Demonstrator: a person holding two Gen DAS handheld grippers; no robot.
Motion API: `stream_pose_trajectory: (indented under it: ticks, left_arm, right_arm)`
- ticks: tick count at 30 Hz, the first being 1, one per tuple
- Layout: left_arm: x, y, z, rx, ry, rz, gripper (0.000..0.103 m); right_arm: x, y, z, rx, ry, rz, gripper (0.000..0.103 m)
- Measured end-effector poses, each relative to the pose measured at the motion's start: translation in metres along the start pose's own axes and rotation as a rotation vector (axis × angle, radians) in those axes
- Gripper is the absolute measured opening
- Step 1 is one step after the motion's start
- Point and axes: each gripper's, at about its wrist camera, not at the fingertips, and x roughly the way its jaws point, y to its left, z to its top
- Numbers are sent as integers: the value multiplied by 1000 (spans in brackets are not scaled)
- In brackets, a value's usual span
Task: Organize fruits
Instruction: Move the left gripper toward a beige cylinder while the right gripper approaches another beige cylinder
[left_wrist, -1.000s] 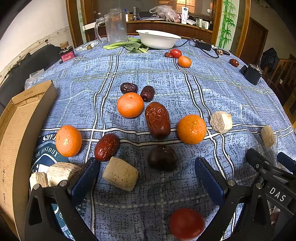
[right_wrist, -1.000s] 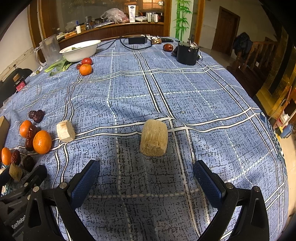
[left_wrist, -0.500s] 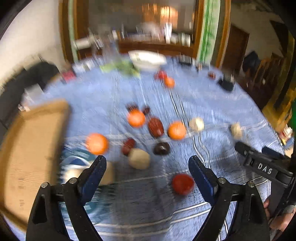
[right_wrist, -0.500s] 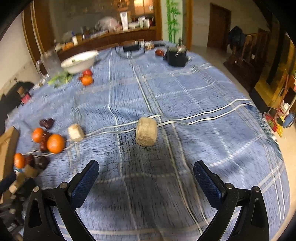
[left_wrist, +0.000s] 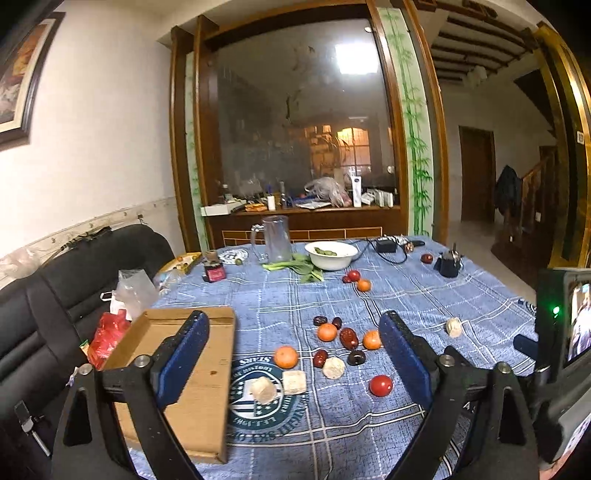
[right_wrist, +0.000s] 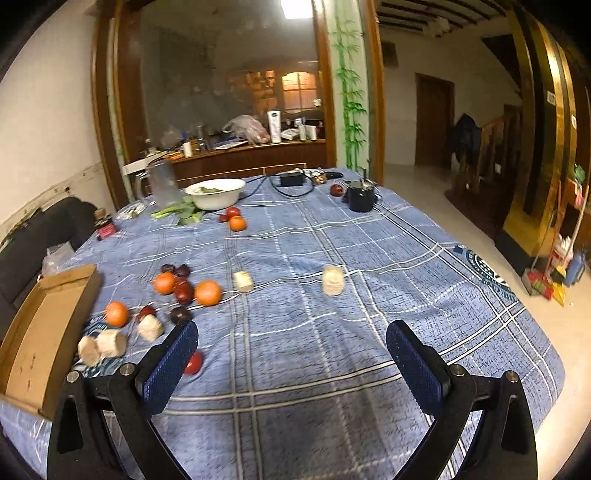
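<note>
Both hand-held grippers, left (left_wrist: 293, 363) and right (right_wrist: 291, 363), now raised higher, jaws apart, empty; tablecloth emblem (left_wrist: 264, 400) lettering unreadable.

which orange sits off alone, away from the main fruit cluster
The far orange beside two small tomatoes, near the white bowl; the other three sit among the dates.

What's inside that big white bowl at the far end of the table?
Something green, probably vegetables, peeks over the rim of the white bowl, seen again from the right wrist. The bowl's wall covers whatever lies deeper. More leafy greens lie outside, beside it.
</note>
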Motion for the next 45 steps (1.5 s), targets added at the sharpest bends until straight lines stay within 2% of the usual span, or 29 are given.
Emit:
stream_pose_trajectory:
  ticks: [2,7,14,23,26,34,40,45]
  left_arm:
    - [-8,6,0,-16,-12,16,97]
    - [-13,22,-2,-58,5,-4,97]
    - [7,28,-12,-89,88,-35,97]
    - [45,24,-35,-96,219,-81,97]
    - [63,36,-42,-106,268,-76,97]
    - [104,95,-55,-245,356,5,97]
    - [126,77,-64,-189,413,-44,97]
    - [137,43,-68,-88,440,-127,97]
  right_arm:
    - [-4,4,-1,-5,3,8,103]
    - [-17,13,-3,-23,-1,28,103]
    - [-16,24,-8,-51,2,43,103]
    - [7,20,-17,-55,50,45,103]
    - [17,12,-17,-53,59,35,103]
    - [51,-47,-6,68,108,-22,102]
    - [69,-52,-3,71,160,41,102]
    - [79,-58,5,42,175,33,102]
